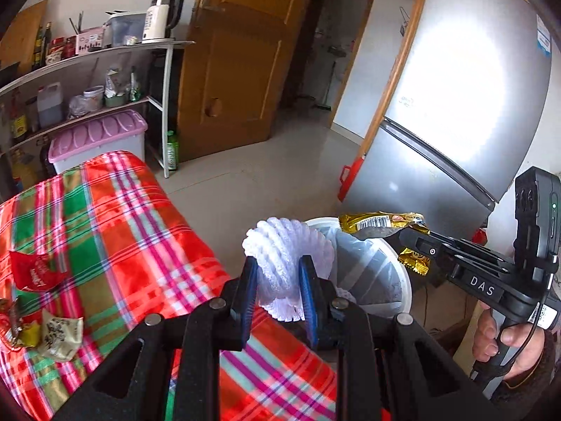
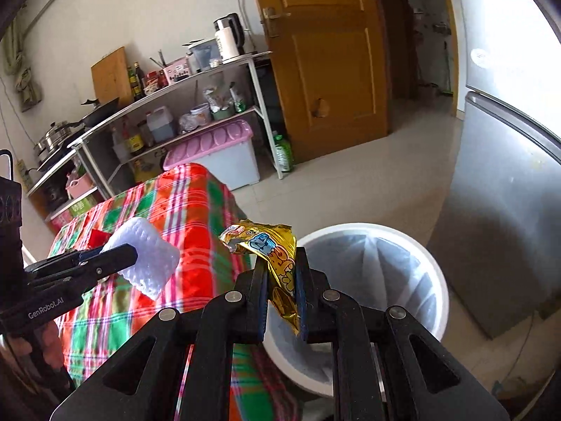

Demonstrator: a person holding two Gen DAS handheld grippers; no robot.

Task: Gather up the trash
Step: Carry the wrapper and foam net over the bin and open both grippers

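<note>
A white foam fruit net [image 1: 280,266] sits pinched between the blue-padded fingers of the left gripper [image 1: 278,280], squeezed at its waist so that it bulges above and below the pads. It is held in the air over the corner of the table, just beside the rim of the white trash bin [image 1: 399,277]. From the right wrist view the same net [image 2: 147,256] shows as a pale block held out past the table's edge.

The right gripper [image 2: 282,280] is clamped on a gold snack wrapper [image 2: 277,256] — crumpled foil with blue and red print — whose torn top curls over to the left above the fingers. The wrapper hangs over the near side of the bin [image 2: 431,266], which is lined with a thin clear bag. In the left wrist view the wrapper [image 1: 382,224] juts out over the bin's far rim, barcode up.

The table wears a red, green and pink checked cloth [image 1: 115,231]. More rubbish lies on it near the left edge: a red wrapper [image 1: 33,270] and a pale printed wrapper [image 1: 61,333] — well apart from both grippers.

Beyond stand a shelf rack [image 2: 168,105] with a kettle [image 2: 229,37], a pink-lidded storage box [image 2: 214,154], a wooden door [image 2: 326,52] and a silver fridge [image 1: 466,80].
</note>
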